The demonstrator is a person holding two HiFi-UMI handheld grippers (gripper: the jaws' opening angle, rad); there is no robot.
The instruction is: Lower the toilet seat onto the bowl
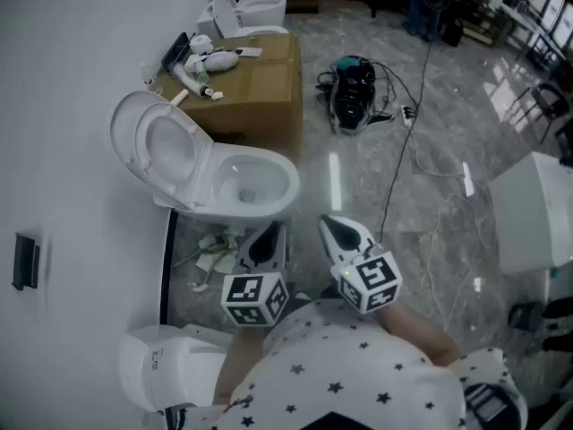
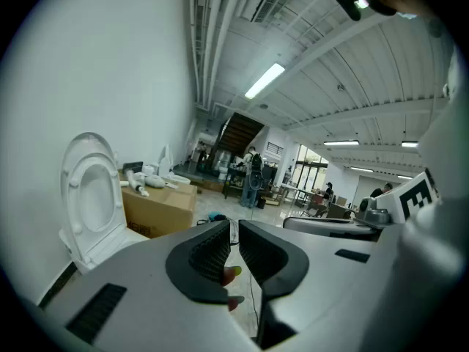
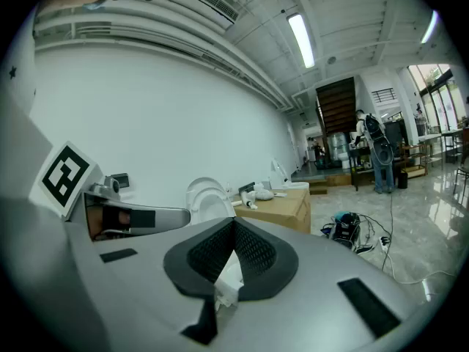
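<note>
A white toilet stands against the left wall, with its seat and the lid behind it raised over the open bowl. The upright seat also shows at the left of the left gripper view, and small in the right gripper view as the seat. My left gripper hovers just in front of the bowl, touching nothing, its pads a narrow gap apart and empty. My right gripper hangs to the right of it over the floor. Its jaws are shut, and a small white scrap shows at their inner end.
A cardboard box with bottles and small items stands beyond the toilet, with a second toilet behind it. A black device and cables lie on the shiny floor. A white bin and paper scraps are near me.
</note>
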